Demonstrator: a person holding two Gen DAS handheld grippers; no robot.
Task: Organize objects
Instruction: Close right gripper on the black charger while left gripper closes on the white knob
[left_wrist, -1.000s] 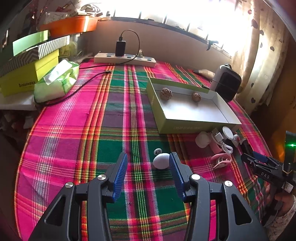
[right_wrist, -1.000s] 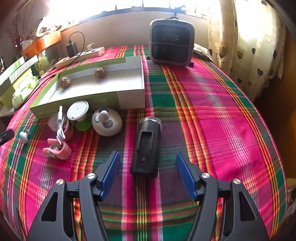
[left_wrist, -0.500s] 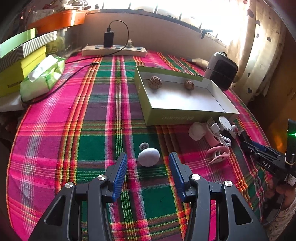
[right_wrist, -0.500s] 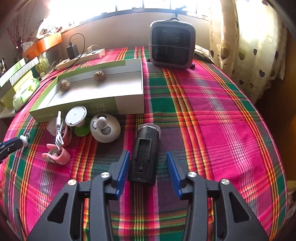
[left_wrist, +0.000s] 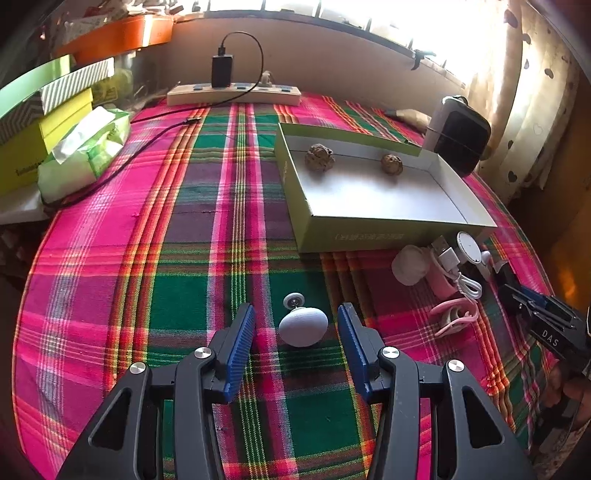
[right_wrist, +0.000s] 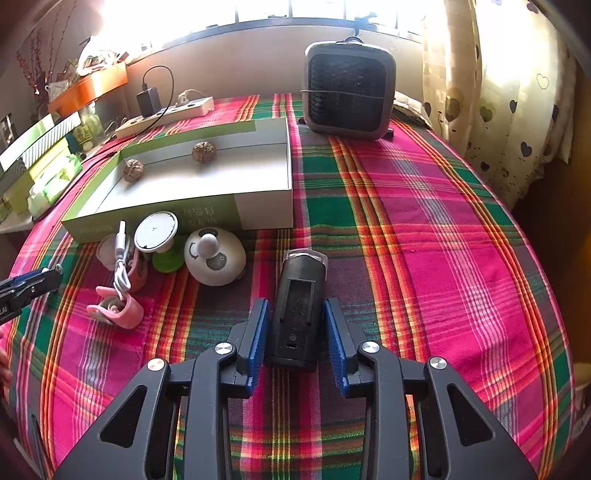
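My left gripper (left_wrist: 296, 332) is open, its blue pads on either side of a white egg-shaped knob (left_wrist: 303, 326) lying on the plaid cloth, not touching it. My right gripper (right_wrist: 297, 338) has closed in around a black cylindrical device (right_wrist: 300, 310) lying on the cloth; the pads sit close beside it with small gaps showing. An open green and white box (left_wrist: 373, 225) holds two walnuts (left_wrist: 319, 157). The box also shows in the right wrist view (right_wrist: 207, 212).
A pink strap (right_wrist: 118, 310), a white cable (right_wrist: 120, 258), a round white disc on a green base (right_wrist: 157, 232) and a white round gadget (right_wrist: 214, 256) lie before the box. A grey heater (right_wrist: 349, 92) stands behind. A power strip (left_wrist: 232, 96) and stacked boxes (left_wrist: 40, 122) are at the far left.
The right gripper's jaws narrowed around the black device. The left gripper shifted right and forward so the white knob now lies between its pads.
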